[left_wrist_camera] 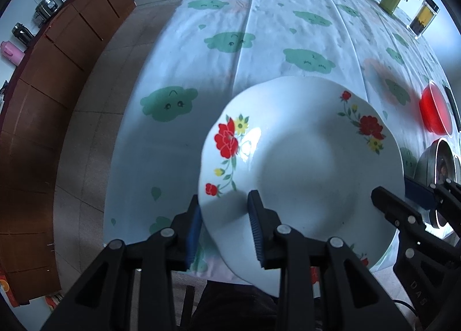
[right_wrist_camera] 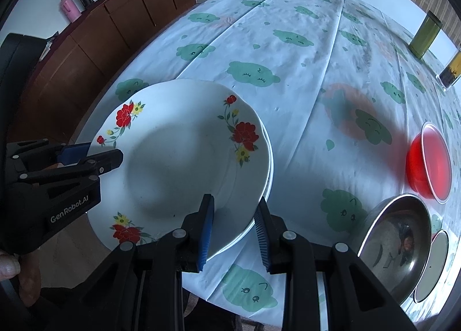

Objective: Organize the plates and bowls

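While both tongs straddle the plate's [right_wrist_camera: 184, 155] rim (parted, grip unclear), it overhangs the table [right_wrist_camera: 302, 51].

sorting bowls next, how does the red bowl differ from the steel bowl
The red bowl is translucent red plastic; the steel bowl is shiny, mirror-like metal. The red bowl sits farther up the table; the steel bowl is nearer the table edge and looks larger. Both rest upright on the cloud-print tablecloth, apparently empty.
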The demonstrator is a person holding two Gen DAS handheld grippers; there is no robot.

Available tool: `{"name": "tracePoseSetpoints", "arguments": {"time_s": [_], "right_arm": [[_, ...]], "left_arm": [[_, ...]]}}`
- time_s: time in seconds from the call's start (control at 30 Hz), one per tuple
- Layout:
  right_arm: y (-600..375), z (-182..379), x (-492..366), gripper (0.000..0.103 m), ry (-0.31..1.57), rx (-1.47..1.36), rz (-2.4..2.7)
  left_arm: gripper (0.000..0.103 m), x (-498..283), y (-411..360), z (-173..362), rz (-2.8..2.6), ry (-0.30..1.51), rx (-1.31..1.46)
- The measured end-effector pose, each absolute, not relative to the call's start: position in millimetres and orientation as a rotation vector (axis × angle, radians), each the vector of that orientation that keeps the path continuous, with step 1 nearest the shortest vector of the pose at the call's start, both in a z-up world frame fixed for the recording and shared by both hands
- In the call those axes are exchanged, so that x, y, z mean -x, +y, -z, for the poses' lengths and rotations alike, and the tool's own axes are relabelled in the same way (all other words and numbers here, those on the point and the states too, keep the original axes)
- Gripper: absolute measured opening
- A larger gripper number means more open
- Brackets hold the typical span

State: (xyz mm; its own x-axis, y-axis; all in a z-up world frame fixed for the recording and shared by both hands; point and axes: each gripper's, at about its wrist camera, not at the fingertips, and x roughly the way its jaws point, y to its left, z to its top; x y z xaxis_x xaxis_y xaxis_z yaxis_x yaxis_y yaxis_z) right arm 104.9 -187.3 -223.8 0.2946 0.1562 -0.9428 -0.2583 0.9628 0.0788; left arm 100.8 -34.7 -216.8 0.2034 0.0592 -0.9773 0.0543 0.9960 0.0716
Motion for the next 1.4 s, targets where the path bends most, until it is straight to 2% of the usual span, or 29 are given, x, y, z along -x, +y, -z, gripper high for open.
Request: {"name": "tracePoseSetpoints", "arguments": {"time_s": [0.8, 0.97, 1.07, 1.2, 1.4], "right_arm": [[-186, 225, -103, 0.034, 1.242, 0.106, -0.265], [-191, 232, -99, 0.035, 1.267, 0.085, -0.274], [-191, 232, -97, 0.045, 1.26, 0.075, -0.297], [-192, 226, -94, 0.049, 1.223, 0.077, -0.298], [-193, 222, -92, 0.052, 1.208, 0.078, -0.297]], "left_arm": [[0.034, -102, -40, 221, 0.005, 1.384, -0.104], [0.04, -99, -44, 217, 0.001, 1.36, -0.127], [0.044, -99, -44, 217, -0.007, 1.361, -0.128], [0.056, -98, -43, 213, -0.033, 1.342, -0.139], [0.058, -100, -43, 208, -0.039, 1.324, -0.15]]}}
